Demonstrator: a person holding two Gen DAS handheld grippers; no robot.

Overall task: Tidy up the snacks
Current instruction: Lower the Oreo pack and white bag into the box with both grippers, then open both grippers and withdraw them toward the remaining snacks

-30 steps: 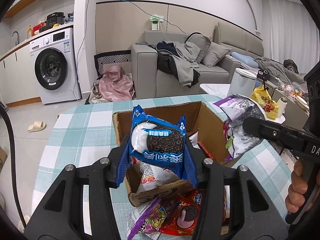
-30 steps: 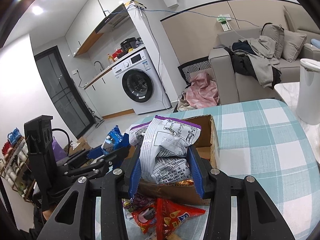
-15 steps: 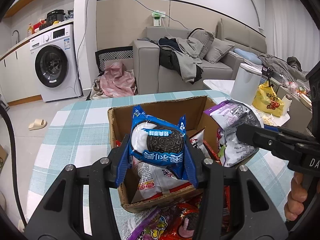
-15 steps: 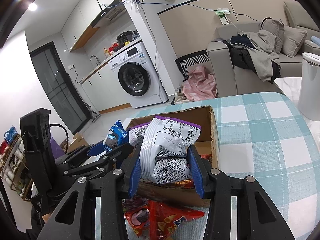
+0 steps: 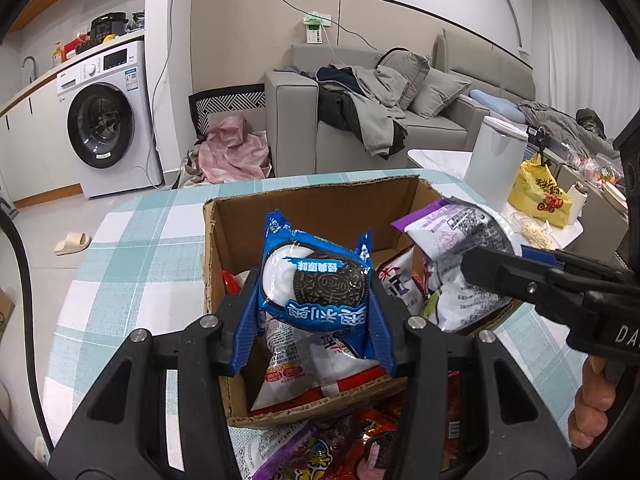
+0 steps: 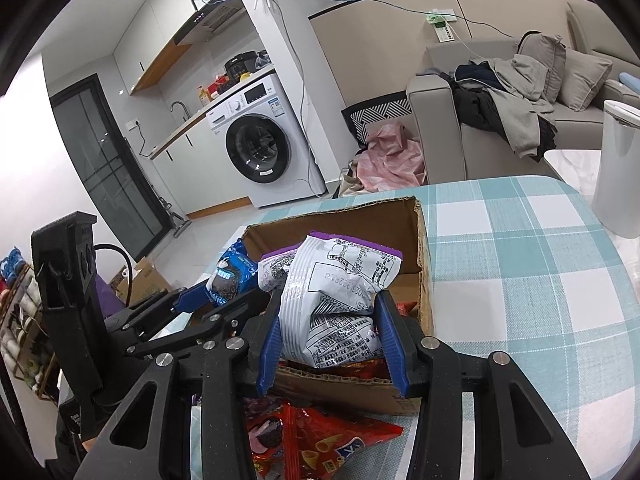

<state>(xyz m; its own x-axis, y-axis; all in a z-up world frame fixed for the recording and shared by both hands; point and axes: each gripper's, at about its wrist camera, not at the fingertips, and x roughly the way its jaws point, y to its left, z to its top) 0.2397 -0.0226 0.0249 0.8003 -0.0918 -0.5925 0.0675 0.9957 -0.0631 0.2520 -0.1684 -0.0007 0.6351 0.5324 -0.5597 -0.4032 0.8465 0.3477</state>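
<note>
My left gripper [image 5: 314,320] is shut on a blue Oreo packet [image 5: 316,276] and holds it above the open cardboard box [image 5: 312,204]. My right gripper [image 6: 330,328] is shut on a white and purple snack bag [image 6: 336,292] and holds it over the box's near wall [image 6: 424,248]. In the left wrist view the right gripper [image 5: 528,280] comes in from the right with the bag [image 5: 456,240] over the box's right side. In the right wrist view the left gripper [image 6: 188,304] and the Oreo packet [image 6: 232,276] show at the left. Several snack packets [image 5: 304,364] lie inside the box.
The box stands on a teal checked tablecloth [image 5: 132,256]. Loose red and purple snack packets [image 6: 320,440] lie on the table before the box. A white bin [image 5: 494,160] and a yellow bag [image 5: 542,196] stand to the right. A sofa and washing machine are behind.
Both grippers have moved forward toward the box, each still holding its packet. The white and purple bag has come in over the box's right side.
</note>
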